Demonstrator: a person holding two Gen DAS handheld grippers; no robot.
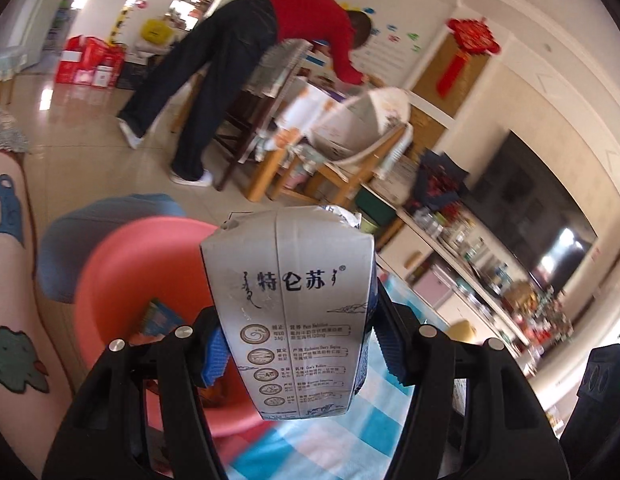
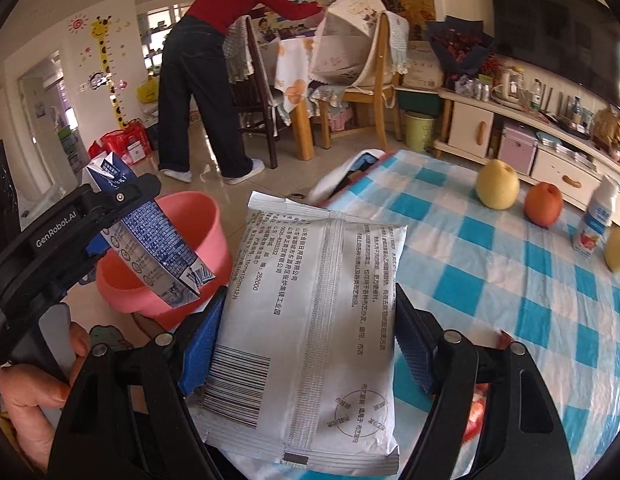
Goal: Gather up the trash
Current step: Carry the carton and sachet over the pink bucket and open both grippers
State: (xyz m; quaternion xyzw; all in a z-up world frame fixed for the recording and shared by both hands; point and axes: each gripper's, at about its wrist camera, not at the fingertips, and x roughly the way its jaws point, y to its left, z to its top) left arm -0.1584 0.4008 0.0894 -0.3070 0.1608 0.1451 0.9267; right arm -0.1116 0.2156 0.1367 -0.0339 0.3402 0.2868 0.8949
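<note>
Left gripper (image 1: pixel 297 344) jaws clamp milk carton (image 1: pixel 289 312) mid-frame, above pink tub (image 1: pixel 121 280); light, crushable, so grip flat sides. Right gripper (image 2: pixel 310 340) pinches limp, slippery wipes packet (image 2: pixel 305 320) centre-frame.

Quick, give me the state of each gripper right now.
Left gripper: shut on the milk carton.
Right gripper: shut on the white packet.

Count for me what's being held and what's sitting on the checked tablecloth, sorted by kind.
Milk cartons, held: 1
Printed packets, held: 1
Fruit on the cloth: 3 – pear, orange-red fruit, yellow fruit at the edge
Small drink bottles on the cloth: 1
Total: 6
</note>
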